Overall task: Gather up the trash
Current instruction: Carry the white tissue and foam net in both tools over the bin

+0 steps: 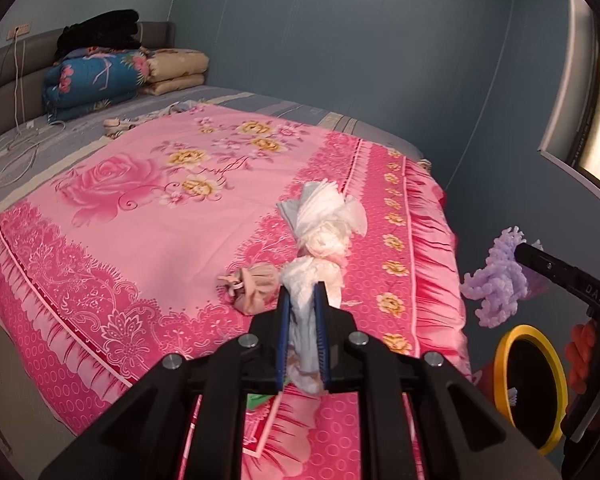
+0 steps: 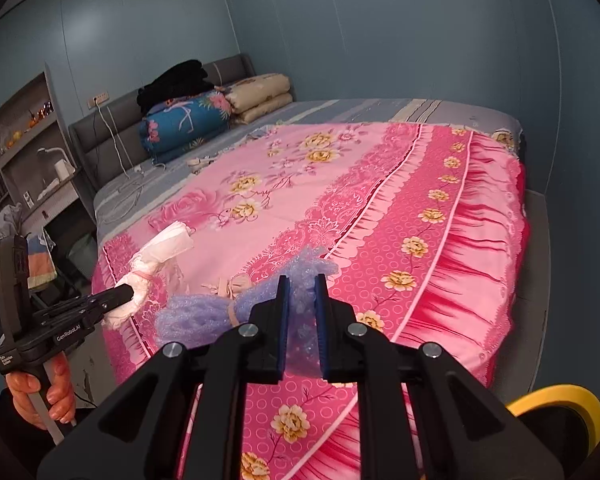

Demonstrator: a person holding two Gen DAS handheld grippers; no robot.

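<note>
Over the pink floral bedspread (image 1: 120,240), my left gripper (image 1: 303,292) pinches a white wad of tissue (image 1: 324,228); at three o'clock my right gripper (image 2: 301,284) pinches purple foam wrap (image 2: 204,316). A yellow-rimmed bin (image 1: 536,384) sits at four o'clock.

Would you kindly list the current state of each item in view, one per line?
White tissue bundle: clamped in left tool, lifted.
Purple foam bundle: clamped in right tool, lifted.
Beige pouch: lying loose on the pink bedspread.
Yellow-rimmed bin: open, beside bed.
</note>
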